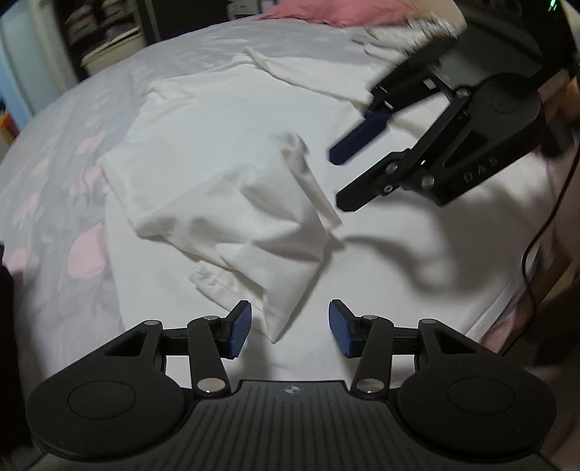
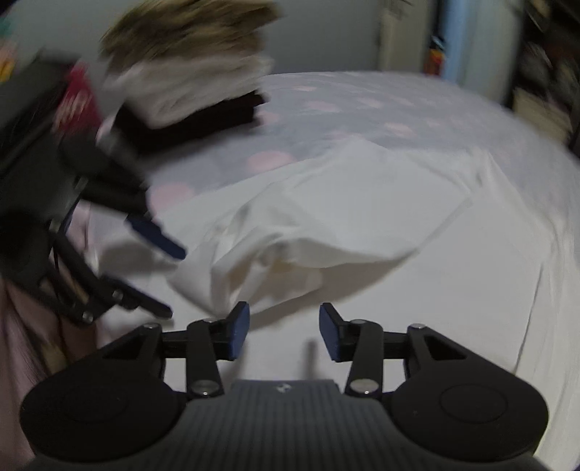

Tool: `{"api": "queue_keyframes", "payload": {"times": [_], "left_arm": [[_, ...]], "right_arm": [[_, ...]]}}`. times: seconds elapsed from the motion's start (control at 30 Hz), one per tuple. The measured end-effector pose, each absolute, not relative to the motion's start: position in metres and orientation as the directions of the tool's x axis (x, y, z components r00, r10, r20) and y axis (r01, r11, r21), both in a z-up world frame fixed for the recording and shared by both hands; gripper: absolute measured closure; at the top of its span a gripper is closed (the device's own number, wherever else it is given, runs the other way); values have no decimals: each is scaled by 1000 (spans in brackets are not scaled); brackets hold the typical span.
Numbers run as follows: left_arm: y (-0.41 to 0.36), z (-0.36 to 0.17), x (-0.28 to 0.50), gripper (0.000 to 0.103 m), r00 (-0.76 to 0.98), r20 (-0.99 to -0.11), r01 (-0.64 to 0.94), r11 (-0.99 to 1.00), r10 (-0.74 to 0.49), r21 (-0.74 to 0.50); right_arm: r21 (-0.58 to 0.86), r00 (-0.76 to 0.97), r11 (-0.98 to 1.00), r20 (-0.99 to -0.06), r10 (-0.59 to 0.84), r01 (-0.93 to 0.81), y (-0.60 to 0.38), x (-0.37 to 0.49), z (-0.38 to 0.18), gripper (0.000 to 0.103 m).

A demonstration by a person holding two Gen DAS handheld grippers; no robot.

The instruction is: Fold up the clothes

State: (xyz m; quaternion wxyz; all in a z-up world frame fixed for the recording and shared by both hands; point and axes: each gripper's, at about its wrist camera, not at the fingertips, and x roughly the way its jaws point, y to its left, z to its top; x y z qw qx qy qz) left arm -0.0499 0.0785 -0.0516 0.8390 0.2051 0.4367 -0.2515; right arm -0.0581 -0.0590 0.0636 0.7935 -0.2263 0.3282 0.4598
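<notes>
A white garment lies spread on the bed, with one part folded over into a loose flap near the front. My left gripper is open, its blue pads either side of the flap's lower corner, nothing held. My right gripper hangs open above the cloth to the right of the flap. In the right wrist view the same garment lies ahead with a raised fold; my right gripper is open just short of it, and the left gripper shows open at the left.
The bed has a pale sheet with pink blotches. A pink cloth and white laundry lie at the far edge. A stack of folded dark and light clothes sits at the back left. A black cable runs along the bed's right edge.
</notes>
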Motion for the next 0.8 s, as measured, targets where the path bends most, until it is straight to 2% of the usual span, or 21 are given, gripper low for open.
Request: {"api": "queue_keyframes", "payload": {"times": [0.03, 0.13, 0.2, 0.33, 0.5, 0.6, 0.63, 0.67, 0.73, 0.8], "left_arm": [[74, -57, -50, 60, 500, -837, 609, 777, -220, 160], [70, -65, -54, 78, 538, -823, 611, 758, -185, 229], [71, -64, -53, 94, 554, -813, 593, 769, -177, 237], [84, -44, -51, 99, 553, -802, 565, 809, -225, 163], [115, -6, -48, 100, 525, -776, 502, 863, -350, -50], [134, 13, -44, 100, 487, -765, 462, 868, -421, -183], [139, 18, -41, 100, 484, -760, 447, 869, -435, -213], [144, 23, -40, 100, 480, -756, 431, 870, -445, -238], [153, 31, -37, 100, 483, -750, 403, 876, -451, -266], [162, 36, -34, 99, 481, -752, 373, 881, -451, -290]], "right_arm": [[-120, 379, 439, -730, 569, -890, -53, -64, 59, 52], [-305, 451, 342, -719, 529, -889, -39, -79, 46, 52], [-382, 470, 274, -709, 526, -883, -34, -86, 42, 52], [-429, 459, 191, -707, 538, -883, -30, -96, 41, 51], [-404, 458, 228, -683, 569, -886, -24, -97, 49, 53], [-279, 408, 300, -680, 609, -912, -25, -87, 64, 70], [-210, 373, 322, -693, 617, -923, -25, -84, 69, 84], [-136, 332, 341, -706, 626, -930, -25, -81, 74, 92], [44, 234, 378, -718, 655, -925, -28, -76, 84, 93], [252, 111, 384, -693, 712, -888, -37, -76, 90, 93]]}}
